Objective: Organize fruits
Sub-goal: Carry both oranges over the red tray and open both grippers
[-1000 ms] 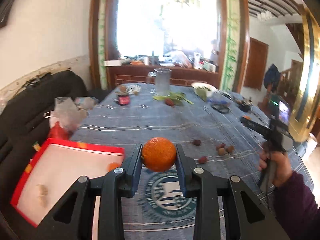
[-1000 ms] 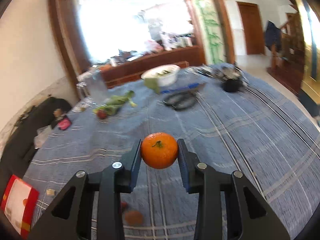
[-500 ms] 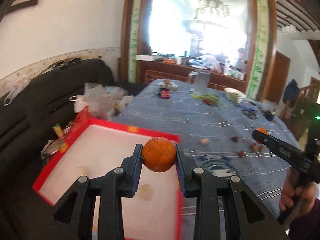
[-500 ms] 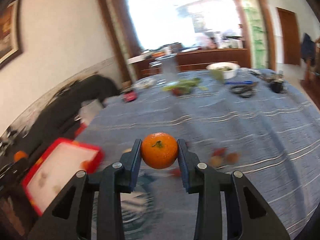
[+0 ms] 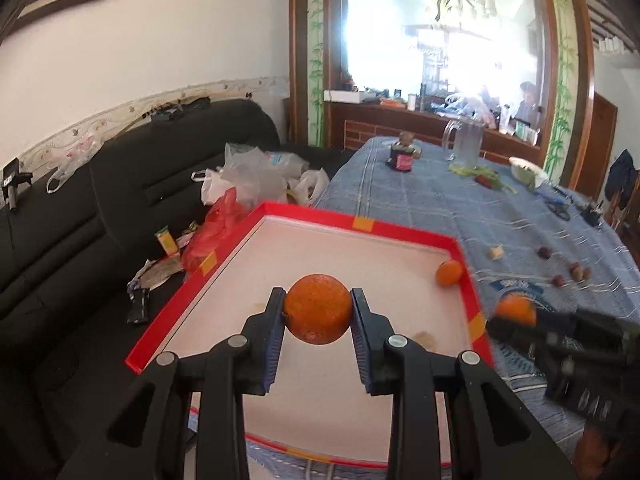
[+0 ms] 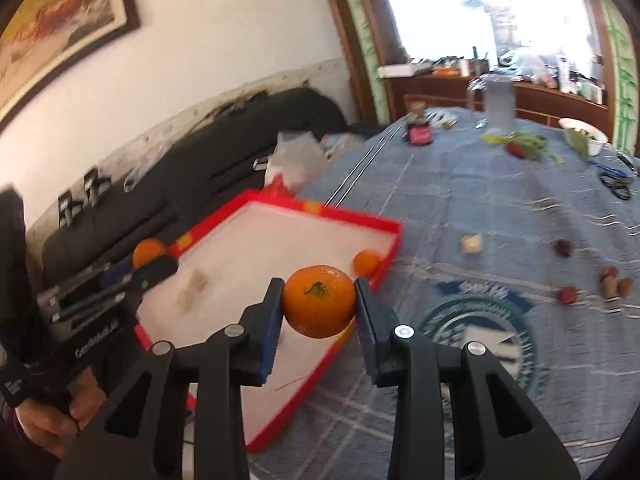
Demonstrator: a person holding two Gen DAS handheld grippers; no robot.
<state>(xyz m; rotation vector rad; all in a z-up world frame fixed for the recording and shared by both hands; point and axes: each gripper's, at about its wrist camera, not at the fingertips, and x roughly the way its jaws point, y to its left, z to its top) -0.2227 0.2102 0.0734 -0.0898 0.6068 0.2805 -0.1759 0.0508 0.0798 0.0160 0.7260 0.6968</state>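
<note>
The left gripper (image 5: 318, 312) has its jaws clamped on an orange (image 5: 318, 309), the blue pads pressing its two sides, and it hangs over the middle of a red-rimmed tray (image 5: 360, 224) with a white floor. The right gripper (image 6: 319, 303) grips a second orange (image 6: 319, 301) in the same way, stem mark facing the camera, above the tray's near right edge where it meets the blue tablecloth (image 6: 480, 208). A third, smaller orange (image 5: 450, 273) lies loose inside the tray, against its far right corner. In the left wrist view the right gripper comes in blurred from the right, just beside the tray's right rim; in the right wrist view the left gripper shows at the left edge over the tray's left side, with a hand (image 6: 52, 412) around its handle. Right of the tray, well apart from it, a few small dark red and brown fruits (image 6: 568, 294) are scattered on the cloth, with a pale cube-like piece (image 6: 472, 243) nearer the tray. At the far end stand a clear jug (image 5: 466, 142), a white bowl (image 5: 526, 170) and some green leaves (image 6: 524, 140). Left of the table is a black sofa (image 5: 120, 184) strewn with plastic bags (image 5: 248, 172).
</note>
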